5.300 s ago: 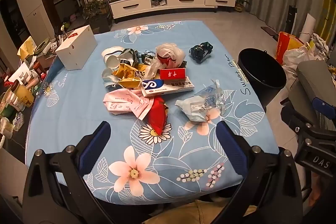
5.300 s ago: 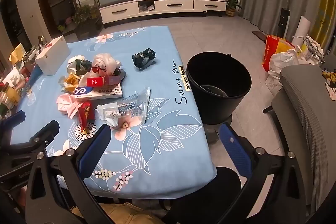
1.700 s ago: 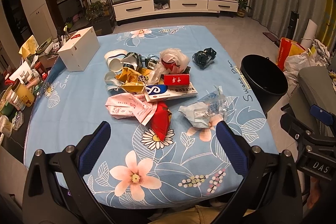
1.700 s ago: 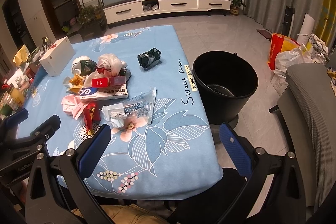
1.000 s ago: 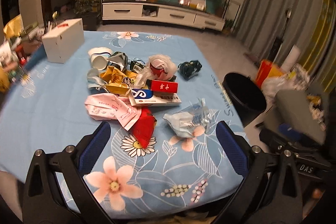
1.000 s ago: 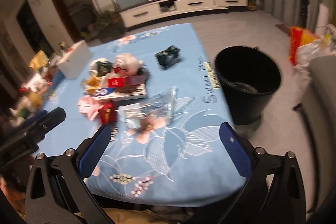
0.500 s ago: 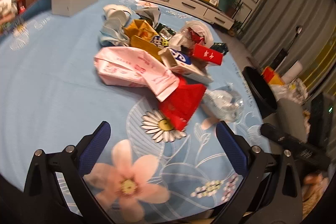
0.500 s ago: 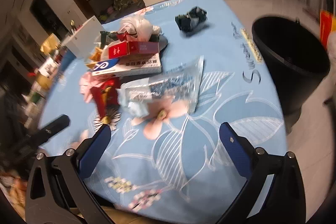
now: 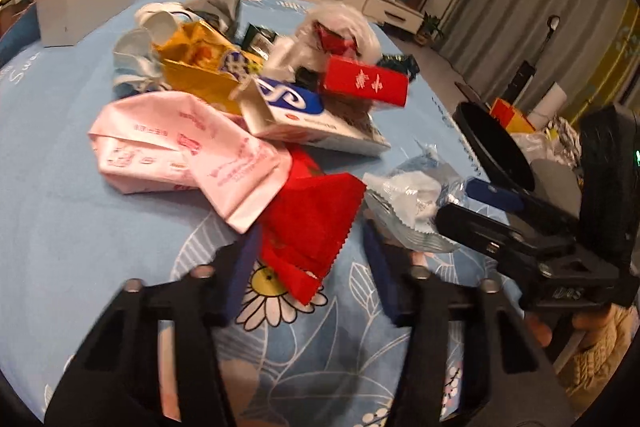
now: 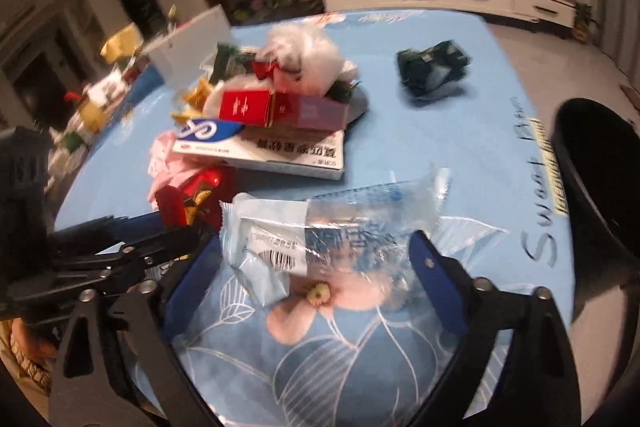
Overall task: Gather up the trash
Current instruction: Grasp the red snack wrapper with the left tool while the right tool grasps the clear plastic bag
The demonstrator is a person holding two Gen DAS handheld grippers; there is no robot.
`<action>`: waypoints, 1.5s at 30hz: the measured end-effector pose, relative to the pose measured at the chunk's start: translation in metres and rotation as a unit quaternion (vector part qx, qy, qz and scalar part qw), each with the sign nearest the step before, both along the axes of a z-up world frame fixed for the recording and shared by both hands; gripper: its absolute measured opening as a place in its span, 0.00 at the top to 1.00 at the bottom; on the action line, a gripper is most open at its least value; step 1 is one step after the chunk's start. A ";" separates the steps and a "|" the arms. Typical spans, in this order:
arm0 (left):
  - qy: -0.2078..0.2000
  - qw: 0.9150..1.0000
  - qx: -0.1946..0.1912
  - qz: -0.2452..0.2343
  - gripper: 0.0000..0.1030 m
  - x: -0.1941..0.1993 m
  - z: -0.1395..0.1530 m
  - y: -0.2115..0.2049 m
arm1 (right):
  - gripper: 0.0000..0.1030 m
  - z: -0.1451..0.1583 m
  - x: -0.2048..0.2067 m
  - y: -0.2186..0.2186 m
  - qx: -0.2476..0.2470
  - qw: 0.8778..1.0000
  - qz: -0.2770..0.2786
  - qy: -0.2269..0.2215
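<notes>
Blue-padded fingers of the left gripper stand open around the near corner of the flat red foil wrapper, and the right gripper is open around the crumpled clear plastic bag; both lie on the blue flowered tablecloth, at the near side of the trash pile. Both pieces look very light, thin and slippery, so I judge a pinch on an edge or fold holds better than the flat middle. A black round bin stands beside the table on the right.

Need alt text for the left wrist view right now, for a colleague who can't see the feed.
The left hand-held gripper, jaws open, straddles a red wrapper at the near edge of a trash pile on a blue floral tablecloth. Behind lie a pink wrapper and a white and blue box; the right hand-held gripper reaches in beside a clear plastic bag.
</notes>
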State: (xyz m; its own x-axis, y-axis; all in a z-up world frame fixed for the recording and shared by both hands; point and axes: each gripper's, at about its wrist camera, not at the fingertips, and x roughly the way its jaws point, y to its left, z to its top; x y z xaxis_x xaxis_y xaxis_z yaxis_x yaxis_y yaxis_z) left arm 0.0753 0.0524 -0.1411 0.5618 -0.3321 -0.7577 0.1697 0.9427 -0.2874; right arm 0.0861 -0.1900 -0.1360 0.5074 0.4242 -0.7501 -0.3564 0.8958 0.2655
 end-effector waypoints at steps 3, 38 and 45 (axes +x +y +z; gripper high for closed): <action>0.010 1.000 -0.002 -0.007 0.67 0.004 -0.006 -0.004 | 0.31 -0.007 0.008 0.002 -0.004 1.000 0.010 0.008; 0.009 1.000 -0.025 -0.013 0.97 0.004 0.000 -0.003 | 0.96 -0.004 -0.024 0.022 -0.157 0.975 0.132 -0.089; -0.004 0.999 -0.034 -0.028 0.98 -0.015 0.017 -0.003 | 0.97 0.019 -0.046 -0.016 -0.060 0.994 0.059 -0.070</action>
State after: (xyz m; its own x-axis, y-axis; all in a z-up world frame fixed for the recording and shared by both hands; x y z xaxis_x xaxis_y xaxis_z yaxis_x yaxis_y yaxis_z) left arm 0.0605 0.0498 -0.1243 0.5470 -0.4141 -0.7276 0.2238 0.9098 -0.3495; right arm 0.0402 -0.2057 -0.1174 0.5625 0.3989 -0.7242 -0.4873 0.8675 0.0993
